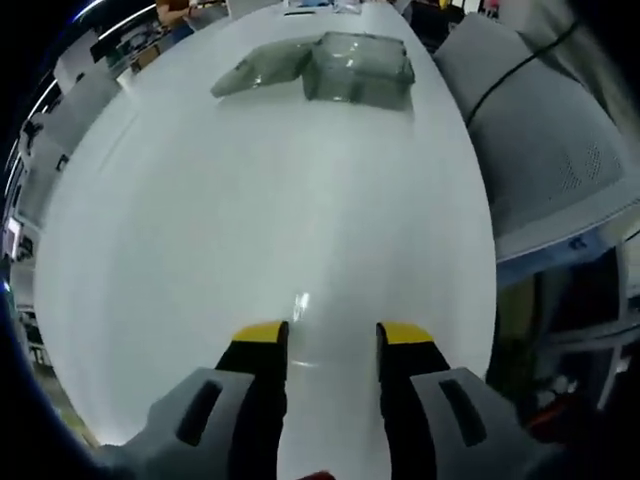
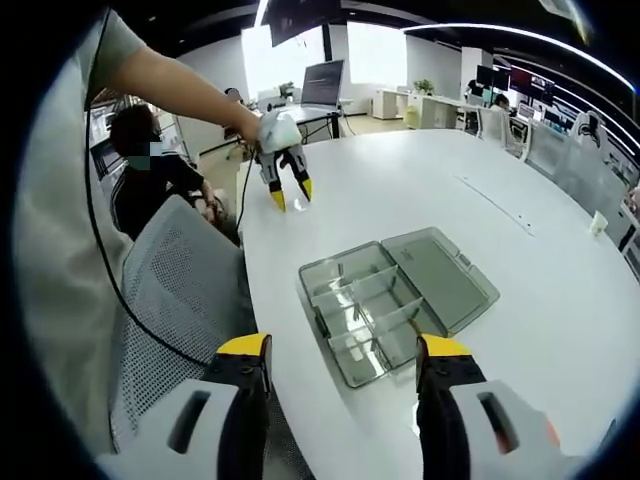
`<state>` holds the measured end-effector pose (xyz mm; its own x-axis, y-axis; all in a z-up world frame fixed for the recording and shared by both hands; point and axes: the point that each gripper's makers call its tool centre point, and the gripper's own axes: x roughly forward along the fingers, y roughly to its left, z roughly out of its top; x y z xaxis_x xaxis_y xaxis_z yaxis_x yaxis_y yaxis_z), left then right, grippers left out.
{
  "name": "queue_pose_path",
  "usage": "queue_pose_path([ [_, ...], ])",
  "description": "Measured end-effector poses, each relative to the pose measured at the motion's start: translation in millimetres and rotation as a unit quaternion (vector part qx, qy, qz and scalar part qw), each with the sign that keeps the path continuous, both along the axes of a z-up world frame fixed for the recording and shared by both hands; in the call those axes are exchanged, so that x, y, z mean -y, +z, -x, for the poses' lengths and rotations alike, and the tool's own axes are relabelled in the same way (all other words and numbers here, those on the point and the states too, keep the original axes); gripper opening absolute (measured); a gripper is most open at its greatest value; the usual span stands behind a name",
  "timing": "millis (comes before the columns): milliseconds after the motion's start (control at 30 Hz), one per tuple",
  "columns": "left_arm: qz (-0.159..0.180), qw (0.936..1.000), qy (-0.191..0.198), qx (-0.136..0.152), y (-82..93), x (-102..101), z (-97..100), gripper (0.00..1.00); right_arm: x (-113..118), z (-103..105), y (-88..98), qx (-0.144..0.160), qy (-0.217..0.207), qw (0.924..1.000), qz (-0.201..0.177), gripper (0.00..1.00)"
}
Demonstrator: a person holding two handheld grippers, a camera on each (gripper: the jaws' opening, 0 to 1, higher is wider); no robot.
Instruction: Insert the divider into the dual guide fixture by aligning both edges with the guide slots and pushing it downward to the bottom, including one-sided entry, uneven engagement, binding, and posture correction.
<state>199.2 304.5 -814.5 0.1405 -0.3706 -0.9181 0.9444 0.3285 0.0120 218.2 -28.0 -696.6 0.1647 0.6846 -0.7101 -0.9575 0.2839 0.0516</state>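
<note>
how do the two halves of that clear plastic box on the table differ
The compartment half of the box has upright clear dividers splitting it into several cells; the lid half is one flat, undivided panel. In the right gripper view the compartment half lies nearer the grey mesh chair, and the lid half lies on the far side. Both are transparent greyish plastic, joined along one edge, resting open on the white table.

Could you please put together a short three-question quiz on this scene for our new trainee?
1. True or false: the clear compartment box lies on the white table with its lid folded open beside it.
2. Which gripper appears far off above the table in the right gripper view? A) the left gripper B) the right gripper
3. Fill in: both grippers' jaws stand ____, holding nothing.

Key: 1 true; 2 A; 3 open.
</note>
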Motion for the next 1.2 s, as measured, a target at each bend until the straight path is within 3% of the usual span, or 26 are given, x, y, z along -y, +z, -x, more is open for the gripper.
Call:
queue_pose_path([
  [767,-0.003,0.9999,0.011,0.011,0.7,9.5,2.3,0.29,0.6,-1.2,2.0,0.002,-0.001,1.0000,-0.005,0.55],
  [1200,0.020,0.9987,0.014,0.044,23.4,37.2,-4.3,0.29,-6.5,-4.7,0.3,-0.001,-0.001,0.9999,-0.015,0.55],
])
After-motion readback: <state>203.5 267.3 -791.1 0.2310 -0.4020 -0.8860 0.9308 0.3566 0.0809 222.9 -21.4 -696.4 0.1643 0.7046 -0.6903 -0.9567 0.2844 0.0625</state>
